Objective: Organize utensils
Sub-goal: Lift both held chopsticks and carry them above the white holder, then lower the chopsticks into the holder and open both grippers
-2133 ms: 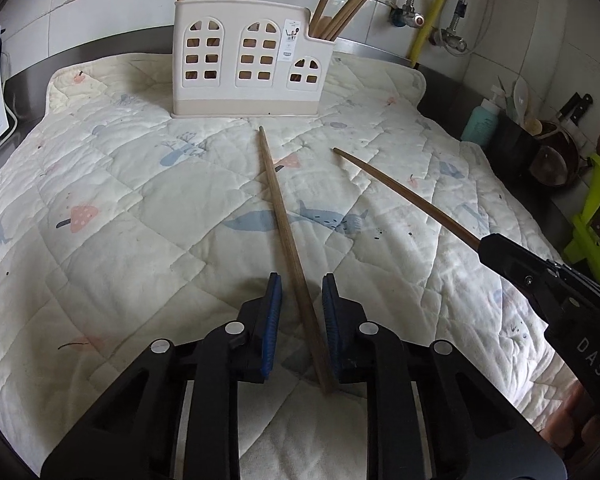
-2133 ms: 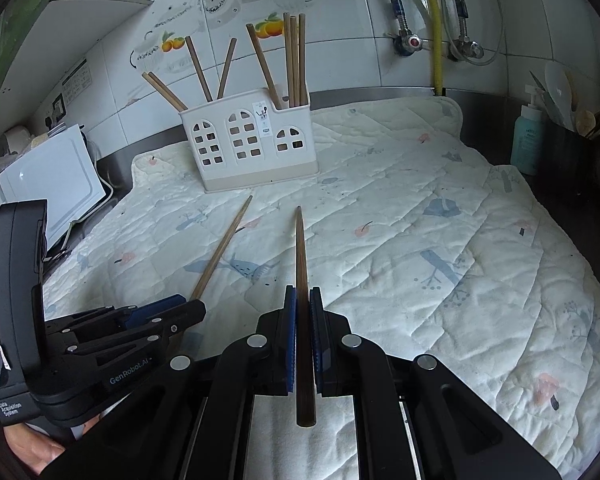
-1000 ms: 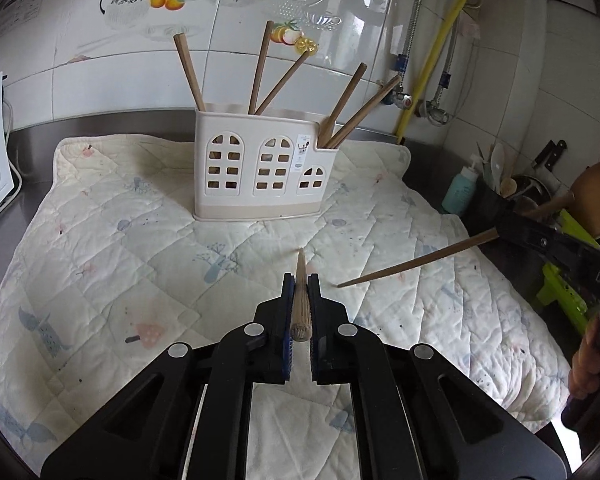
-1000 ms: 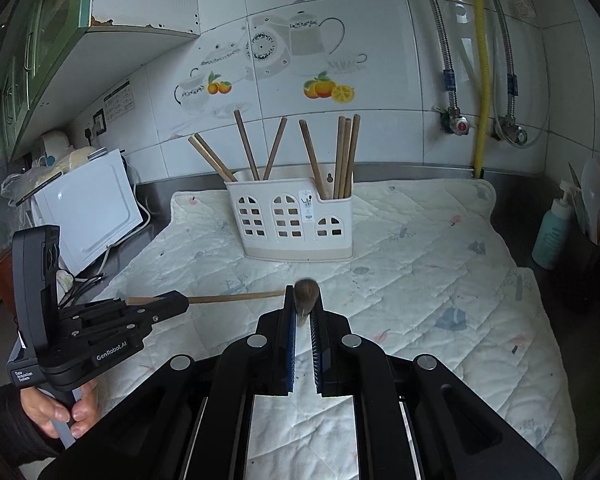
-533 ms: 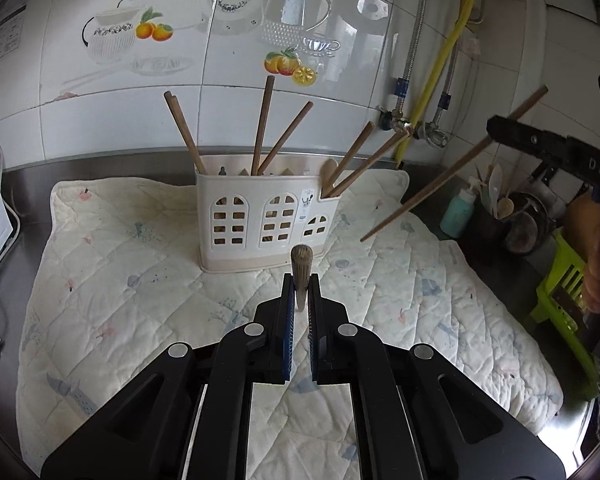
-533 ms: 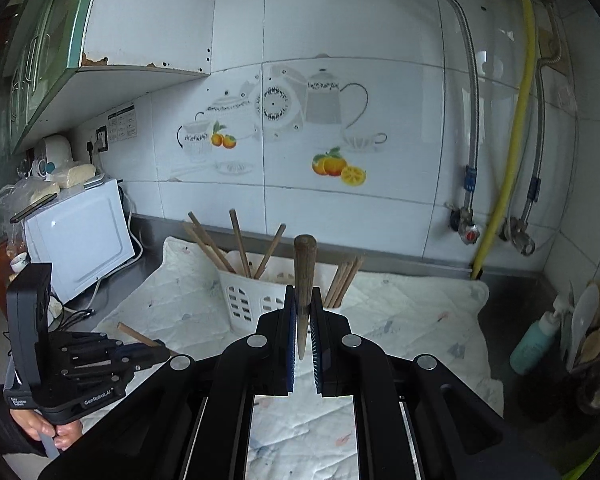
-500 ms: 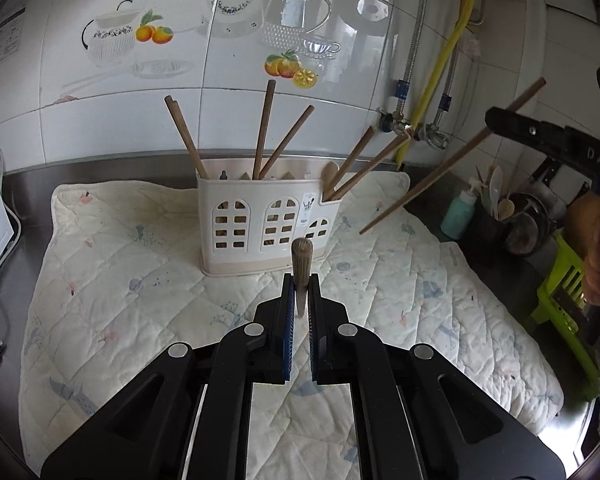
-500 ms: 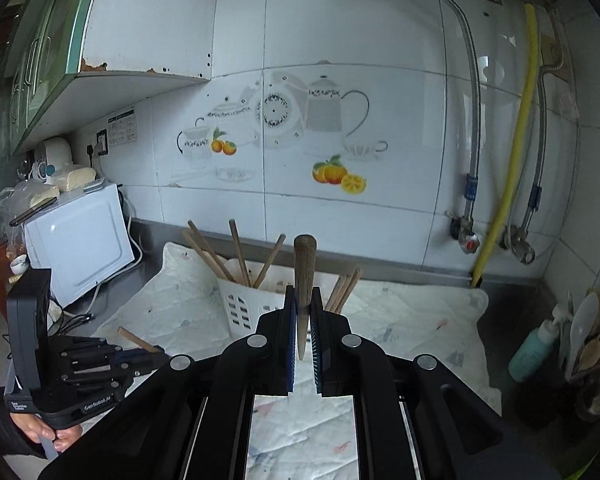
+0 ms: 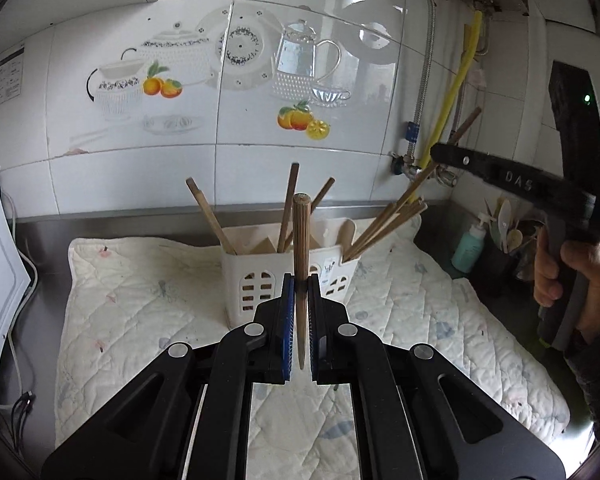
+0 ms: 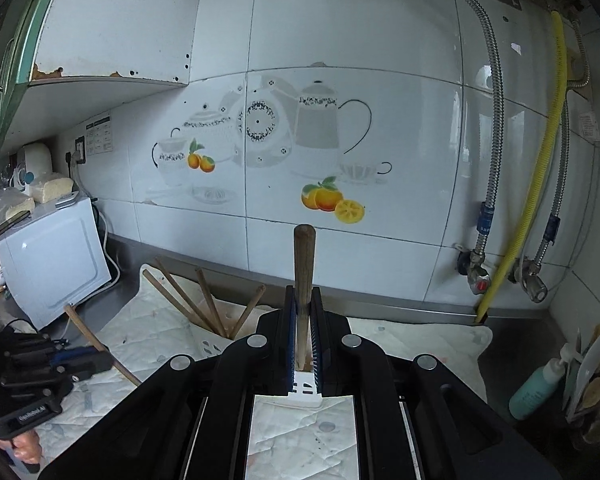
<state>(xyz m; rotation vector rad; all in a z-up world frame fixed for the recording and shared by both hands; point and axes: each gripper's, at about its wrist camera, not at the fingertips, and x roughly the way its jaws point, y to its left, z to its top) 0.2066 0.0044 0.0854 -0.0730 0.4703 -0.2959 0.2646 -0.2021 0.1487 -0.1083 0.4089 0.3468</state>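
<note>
My left gripper (image 9: 300, 292) is shut on a brown wooden chopstick (image 9: 301, 240) held upright, thick end up, in front of the white utensil holder (image 9: 256, 276). The holder stands on the quilted mat (image 9: 140, 280) and holds several chopsticks. My right gripper (image 10: 303, 320) is shut on a second chopstick (image 10: 304, 264), held upright above the holder (image 10: 306, 388). In the left wrist view the right gripper (image 9: 440, 152) hovers high at the right, its chopstick (image 9: 466, 122) slanting down towards the holder's right compartment. In the right wrist view the left gripper (image 10: 96, 360) is low at the left with its chopstick (image 10: 88, 336).
A tiled wall (image 9: 240, 92) with teapot decals rises behind the counter. A yellow hose (image 10: 540, 160) and metal pipes run down at the right. A teal bottle (image 10: 536, 388) and a utensil jar (image 9: 508, 240) stand at the right. A white appliance (image 10: 52, 256) is at the left.
Both grippers have risen and tilted their chopsticks upright. The right gripper has moved over the holder; the left one has closed in on the holder's front.
</note>
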